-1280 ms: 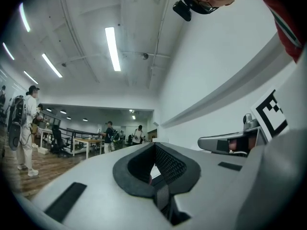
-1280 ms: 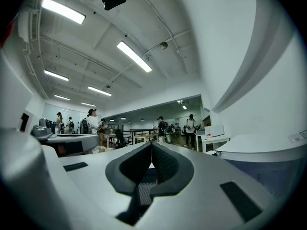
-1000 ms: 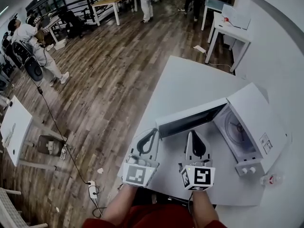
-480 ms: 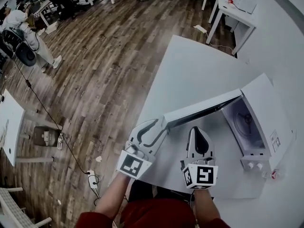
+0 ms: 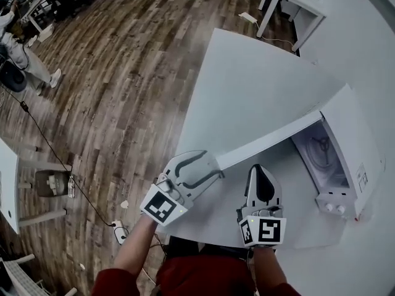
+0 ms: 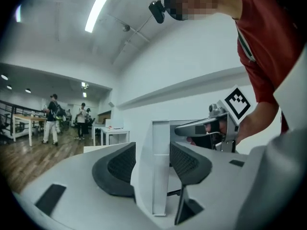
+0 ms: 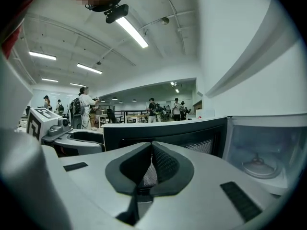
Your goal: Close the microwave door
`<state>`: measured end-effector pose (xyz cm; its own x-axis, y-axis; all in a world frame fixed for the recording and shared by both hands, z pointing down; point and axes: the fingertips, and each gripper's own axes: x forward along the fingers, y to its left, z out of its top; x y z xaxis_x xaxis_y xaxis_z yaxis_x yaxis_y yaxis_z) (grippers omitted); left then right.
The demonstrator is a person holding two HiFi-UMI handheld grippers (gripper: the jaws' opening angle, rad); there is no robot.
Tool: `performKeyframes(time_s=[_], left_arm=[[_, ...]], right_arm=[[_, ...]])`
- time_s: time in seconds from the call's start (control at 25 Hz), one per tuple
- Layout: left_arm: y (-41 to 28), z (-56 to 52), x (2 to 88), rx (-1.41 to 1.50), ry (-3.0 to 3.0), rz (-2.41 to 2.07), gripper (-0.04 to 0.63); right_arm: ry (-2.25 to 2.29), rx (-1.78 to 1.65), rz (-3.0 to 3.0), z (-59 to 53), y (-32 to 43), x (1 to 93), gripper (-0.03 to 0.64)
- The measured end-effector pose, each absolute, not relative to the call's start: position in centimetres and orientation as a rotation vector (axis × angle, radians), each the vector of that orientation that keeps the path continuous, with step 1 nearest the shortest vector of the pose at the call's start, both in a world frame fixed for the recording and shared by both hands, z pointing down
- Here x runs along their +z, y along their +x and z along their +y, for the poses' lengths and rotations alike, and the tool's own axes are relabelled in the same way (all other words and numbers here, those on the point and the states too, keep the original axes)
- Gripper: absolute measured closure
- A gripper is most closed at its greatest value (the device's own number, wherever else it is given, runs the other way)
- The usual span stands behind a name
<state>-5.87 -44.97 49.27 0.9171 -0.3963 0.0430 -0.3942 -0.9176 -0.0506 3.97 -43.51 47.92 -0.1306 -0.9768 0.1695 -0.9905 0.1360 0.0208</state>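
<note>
The white microwave [image 5: 349, 134] stands at the right of the white table [image 5: 247, 85], its door [image 5: 271, 142] swung open toward the left. My left gripper [image 5: 213, 166] sits at the door's free end. In the left gripper view the door's edge [image 6: 160, 166] stands upright between the two dark pads [image 6: 120, 164], and the jaws are opening with slight gaps on each side. My right gripper [image 5: 259, 169] is shut and empty, hovering over the table in front of the door. In the right gripper view it [image 7: 152, 147] points at the door's dark window [image 7: 163, 131] beside the cavity's turntable [image 7: 261, 166].
The table's left edge drops to wooden floor [image 5: 123, 73] just beside my left gripper. A power strip [image 5: 117, 232] and cable lie on the floor. Another white table [image 5: 290, 2] stands beyond. People [image 6: 50, 116] stand far across the room.
Both grippers have sunk lower toward the table. The left gripper's jaws, shut a second ago, have spread apart round the door's free end. The right gripper stays shut.
</note>
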Motion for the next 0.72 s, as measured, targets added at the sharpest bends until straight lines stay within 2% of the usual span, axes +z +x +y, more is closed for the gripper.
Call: performKeyframes(time_s=[0.28,0.72], left_arm=[[-5.2,-45.1,51.3,-0.184,-3.112,0.294,0.376],[-4.3,-45.4,52.5,-0.189,-3.138,-0.14,0.348]], right_arm=[[2.026,0.169,-2.16,-44.2,4.7,49.3,0.594],[2.087,0.185,-2.014,-44.6,5.2,50.5,0.594]])
